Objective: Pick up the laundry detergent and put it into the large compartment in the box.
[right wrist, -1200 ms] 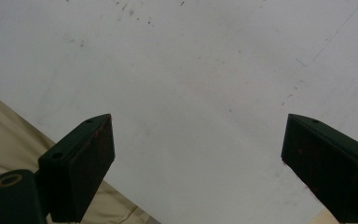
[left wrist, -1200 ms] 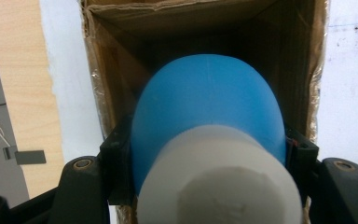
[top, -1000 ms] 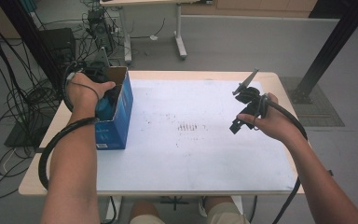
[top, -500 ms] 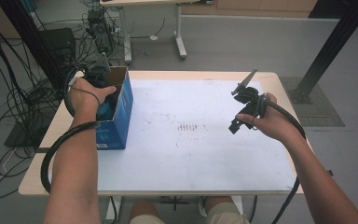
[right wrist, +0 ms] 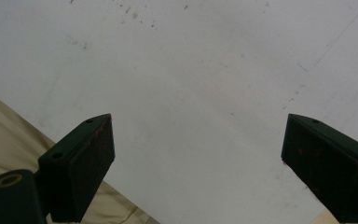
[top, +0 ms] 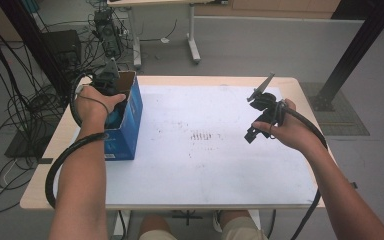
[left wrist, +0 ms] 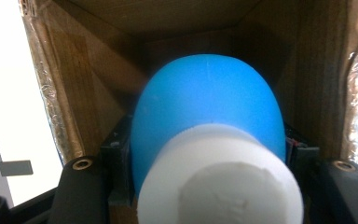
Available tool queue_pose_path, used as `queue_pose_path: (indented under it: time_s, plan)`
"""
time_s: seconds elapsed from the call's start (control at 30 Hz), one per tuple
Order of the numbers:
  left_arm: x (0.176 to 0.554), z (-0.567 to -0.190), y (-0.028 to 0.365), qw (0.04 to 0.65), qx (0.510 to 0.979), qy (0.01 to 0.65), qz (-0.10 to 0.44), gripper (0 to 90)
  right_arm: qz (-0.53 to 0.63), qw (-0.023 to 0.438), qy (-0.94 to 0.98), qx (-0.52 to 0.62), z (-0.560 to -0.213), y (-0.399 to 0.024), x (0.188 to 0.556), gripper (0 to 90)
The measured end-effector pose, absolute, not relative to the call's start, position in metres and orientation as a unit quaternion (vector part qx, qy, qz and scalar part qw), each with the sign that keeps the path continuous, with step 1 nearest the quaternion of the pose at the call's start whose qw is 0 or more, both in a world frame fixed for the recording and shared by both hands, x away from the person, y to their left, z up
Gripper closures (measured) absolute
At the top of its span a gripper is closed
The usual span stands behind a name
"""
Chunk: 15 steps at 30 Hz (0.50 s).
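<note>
The left gripper is down inside the open blue box at the left edge of the table. Its jaws press on both sides of a blue ball-shaped thing with a white cap, which sits inside the brown walls of the box. The right gripper is held over the white table top, its jaws wide apart with nothing between them.

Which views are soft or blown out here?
Left gripper view: white cap blurred, too close; blue bulb soft; daylight outside the cardboard box blown out white. Right gripper view: jaws dark, table evenly lit, slightly soft. High view: sharp, no harsh shadows.
</note>
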<state>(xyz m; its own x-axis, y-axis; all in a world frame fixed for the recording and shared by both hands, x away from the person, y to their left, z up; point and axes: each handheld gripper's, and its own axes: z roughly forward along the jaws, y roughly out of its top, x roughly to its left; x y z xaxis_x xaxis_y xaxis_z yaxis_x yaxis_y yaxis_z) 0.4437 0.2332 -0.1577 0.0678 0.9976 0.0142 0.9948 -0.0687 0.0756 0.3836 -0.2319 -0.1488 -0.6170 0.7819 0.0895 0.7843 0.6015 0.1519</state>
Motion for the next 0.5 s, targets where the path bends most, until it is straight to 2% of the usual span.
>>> queue_pose_path:
  time_s: [0.5]
  plan:
    - [0.4437, -0.158, 0.2338, 0.024, 0.729, 0.683, 0.031, 37.6, -0.09, 0.006, -0.895, -0.436, -0.1478, -0.2305, 0.3825, 9.5]
